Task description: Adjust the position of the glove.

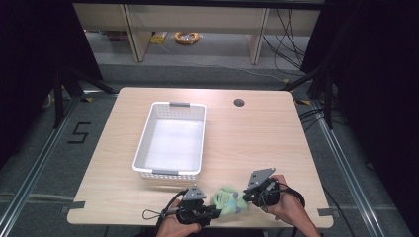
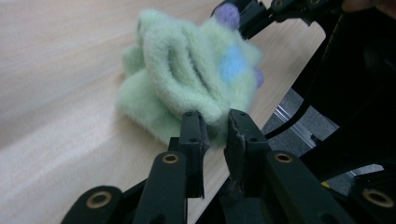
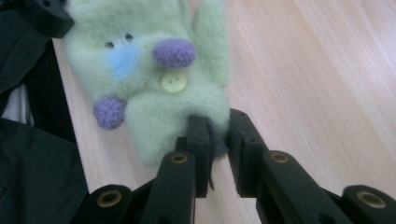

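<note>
Green mitten [image 1: 228, 200] is pinched by its fuzzy edges in left tool [image 1: 215, 211] and right tool [image 1: 247, 196], near basket [image 1: 143, 146]; slip-out is likely if pulled apart.

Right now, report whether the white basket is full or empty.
Empty. In the high view the white basket shows only its bare pale floor; the green fuzzy toy lies outside it on the table, near the front edge.
</note>
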Demonstrator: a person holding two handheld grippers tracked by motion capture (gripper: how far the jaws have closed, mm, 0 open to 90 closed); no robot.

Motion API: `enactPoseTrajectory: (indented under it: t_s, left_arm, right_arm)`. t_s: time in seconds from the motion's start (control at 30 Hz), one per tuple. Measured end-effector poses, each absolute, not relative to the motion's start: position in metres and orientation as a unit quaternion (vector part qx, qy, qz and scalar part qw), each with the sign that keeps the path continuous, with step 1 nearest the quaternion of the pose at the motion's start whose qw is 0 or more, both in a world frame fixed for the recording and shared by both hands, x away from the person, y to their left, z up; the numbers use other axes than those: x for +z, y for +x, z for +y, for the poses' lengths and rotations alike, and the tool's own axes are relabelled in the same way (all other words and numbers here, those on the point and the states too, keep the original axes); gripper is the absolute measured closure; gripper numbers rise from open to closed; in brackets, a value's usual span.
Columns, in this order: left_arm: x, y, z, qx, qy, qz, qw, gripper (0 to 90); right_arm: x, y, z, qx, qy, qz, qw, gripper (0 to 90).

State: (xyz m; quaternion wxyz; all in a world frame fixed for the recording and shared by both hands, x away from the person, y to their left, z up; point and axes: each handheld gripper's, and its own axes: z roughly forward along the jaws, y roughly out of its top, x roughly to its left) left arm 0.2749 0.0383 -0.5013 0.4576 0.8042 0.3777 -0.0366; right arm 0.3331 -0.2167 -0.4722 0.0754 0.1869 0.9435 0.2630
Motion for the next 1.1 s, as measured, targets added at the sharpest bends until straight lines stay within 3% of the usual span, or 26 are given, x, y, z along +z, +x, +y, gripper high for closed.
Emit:
enactPoseTrajectory:
  t_s: [0.3, 0.53, 0.83, 1.1]
  left_arm:
    - [-0.501, 0.272, 0.039, -0.042, 0.807, 0.374, 0.455, 74.0]
    - [-0.495, 0.266, 0.052, -0.045, 0.799, 0.380, 0.463, 66.5]
    - [-0.483, 0.280, 0.062, -0.007, 0.775, 0.415, 0.476, 50.8]
    - [-0.491, 0.288, 0.058, -0.051, 0.760, 0.453, 0.463, 44.0]
  right_arm:
    - [-0.470, 0.333, -0.220, 0.264, 0.202, 0.938, 0.095, 61.0]
    - [-0.457, 0.332, -0.237, 0.297, 0.279, 0.910, 0.076, 49.8]
    - [-0.458, 0.328, -0.230, 0.354, 0.335, 0.872, 0.045, 46.9]
    - [-0.470, 0.332, -0.228, 0.334, 0.350, 0.875, 0.012, 46.2]
